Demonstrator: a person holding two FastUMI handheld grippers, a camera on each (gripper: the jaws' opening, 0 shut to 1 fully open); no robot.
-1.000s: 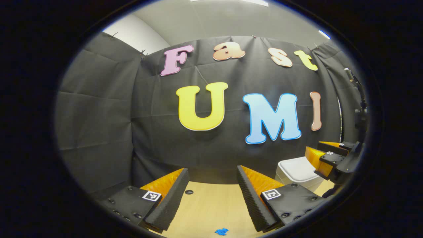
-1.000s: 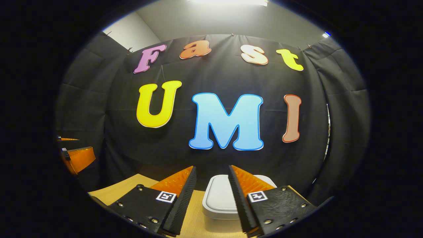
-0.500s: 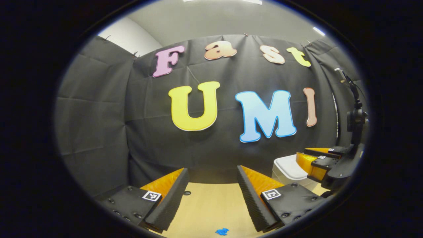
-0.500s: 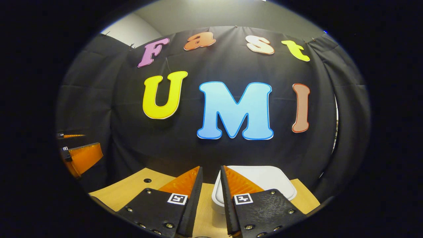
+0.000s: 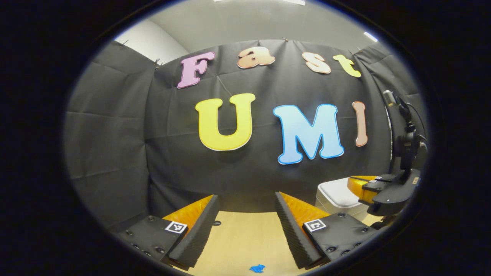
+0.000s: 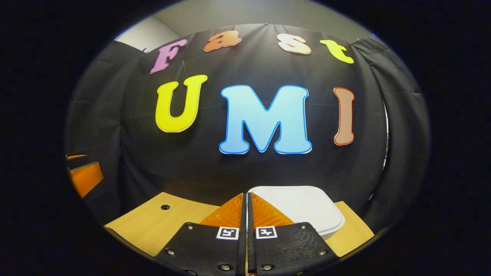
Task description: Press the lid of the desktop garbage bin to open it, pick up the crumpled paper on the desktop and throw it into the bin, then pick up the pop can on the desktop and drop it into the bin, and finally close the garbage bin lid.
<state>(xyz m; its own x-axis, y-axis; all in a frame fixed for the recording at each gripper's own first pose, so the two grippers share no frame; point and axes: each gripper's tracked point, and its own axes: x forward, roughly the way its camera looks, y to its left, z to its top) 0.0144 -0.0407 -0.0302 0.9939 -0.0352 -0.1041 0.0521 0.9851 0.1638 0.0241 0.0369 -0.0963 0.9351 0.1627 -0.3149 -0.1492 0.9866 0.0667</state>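
The right gripper (image 6: 245,199) is hovering with its fingers pressed together, seemingly just over the near edge of the bin's (image 6: 303,205) shut lid, near the worktop's (image 6: 153,222) back edge. The left gripper (image 5: 245,209) is hanging spread wide over bare worktop.

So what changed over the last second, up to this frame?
The right gripper closed its fingers with nothing between them and came in over the near edge of the bin's lid, which is still shut. The left gripper stayed open and hardly moved above the table; the blue scrap lies where it was.
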